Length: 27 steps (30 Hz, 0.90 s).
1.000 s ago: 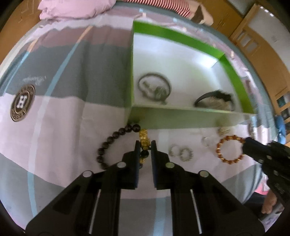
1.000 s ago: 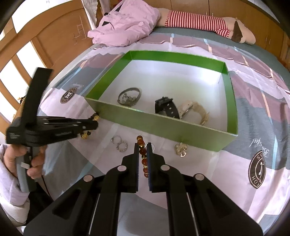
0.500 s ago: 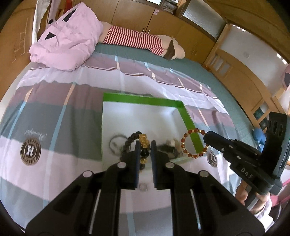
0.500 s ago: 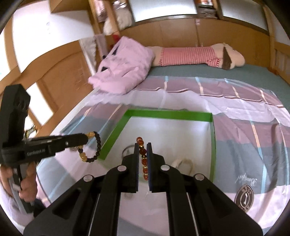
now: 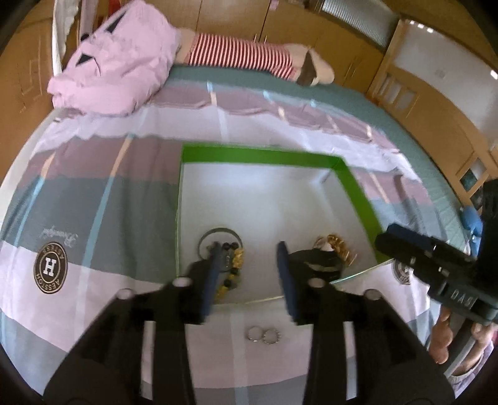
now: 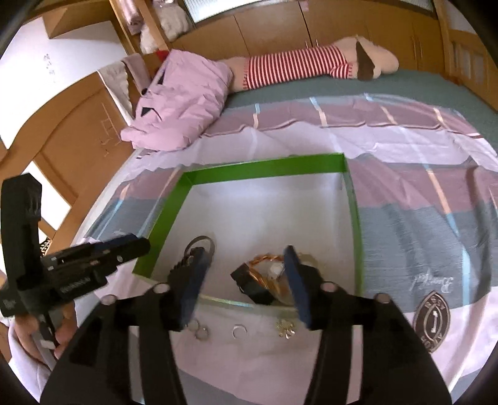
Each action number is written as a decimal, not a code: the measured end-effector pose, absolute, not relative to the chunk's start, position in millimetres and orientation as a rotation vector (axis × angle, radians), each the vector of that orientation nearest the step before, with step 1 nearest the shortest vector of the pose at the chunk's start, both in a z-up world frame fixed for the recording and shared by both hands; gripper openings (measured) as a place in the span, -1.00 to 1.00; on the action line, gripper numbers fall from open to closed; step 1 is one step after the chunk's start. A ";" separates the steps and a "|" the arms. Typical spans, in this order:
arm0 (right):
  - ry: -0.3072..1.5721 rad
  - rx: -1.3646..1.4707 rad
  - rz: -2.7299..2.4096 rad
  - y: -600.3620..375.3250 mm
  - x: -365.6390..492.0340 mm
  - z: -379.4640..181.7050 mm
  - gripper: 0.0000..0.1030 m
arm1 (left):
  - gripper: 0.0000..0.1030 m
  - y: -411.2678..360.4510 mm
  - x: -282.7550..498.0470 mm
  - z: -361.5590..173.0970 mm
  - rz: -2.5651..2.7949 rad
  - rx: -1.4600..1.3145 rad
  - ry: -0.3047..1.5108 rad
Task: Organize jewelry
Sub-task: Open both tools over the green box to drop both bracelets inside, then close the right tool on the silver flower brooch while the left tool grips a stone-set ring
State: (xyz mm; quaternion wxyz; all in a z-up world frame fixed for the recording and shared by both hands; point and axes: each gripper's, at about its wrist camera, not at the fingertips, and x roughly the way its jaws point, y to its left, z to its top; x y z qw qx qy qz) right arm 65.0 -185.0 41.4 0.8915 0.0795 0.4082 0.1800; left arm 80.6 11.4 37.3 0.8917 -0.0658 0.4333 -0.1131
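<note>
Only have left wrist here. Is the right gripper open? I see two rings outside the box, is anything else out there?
Observer: The right gripper is open and empty. The amber bracelet lies inside the green box.
Operator: And outside?
Observer: A flower charm and a third ring lie on the bedspread, just in front of the box's near wall, right of your two rings.

Upper left of my left view: crumpled pink garment (image 5: 118, 71) on the bed (image 5: 93, 174). Beside it, top centre, a red-and-white striped plush toy (image 5: 255, 59) lies along the far edge. Bedsheet shows a round brown logo (image 5: 51, 268) at left. Wooden cabinets (image 6: 280, 28) line the background.
</note>
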 end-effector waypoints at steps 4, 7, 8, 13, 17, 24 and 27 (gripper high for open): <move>0.905 0.161 0.415 -195.4 44.8 35.7 0.05 | -0.27 6.4 53.1 35.0 -0.274 -0.124 0.916; 0.985 0.059 0.386 -189.7 39.1 17.1 0.05 | -0.23 -2.8 39.2 7.6 -0.282 -0.079 0.993; 1.016 0.006 0.362 -185.8 38.8 5.2 0.05 | -0.23 -7.8 36.4 -10.5 -0.267 -0.047 1.039; 1.074 0.008 0.303 -181.8 49.9 -37.1 -0.14 | -0.23 -9.1 44.9 -52.8 -0.226 -0.090 1.184; 1.072 0.056 0.324 -172.0 63.5 -47.6 -0.13 | 0.00 -4.8 35.9 -58.1 -0.186 -0.107 1.186; 1.173 0.006 0.434 -135.0 62.0 -64.7 -0.12 | 0.09 5.1 22.0 -56.5 -0.170 -0.110 1.195; 1.221 -0.110 0.512 -116.2 44.0 -65.5 -0.10 | 0.15 17.7 23.6 -54.8 -0.131 -0.126 1.203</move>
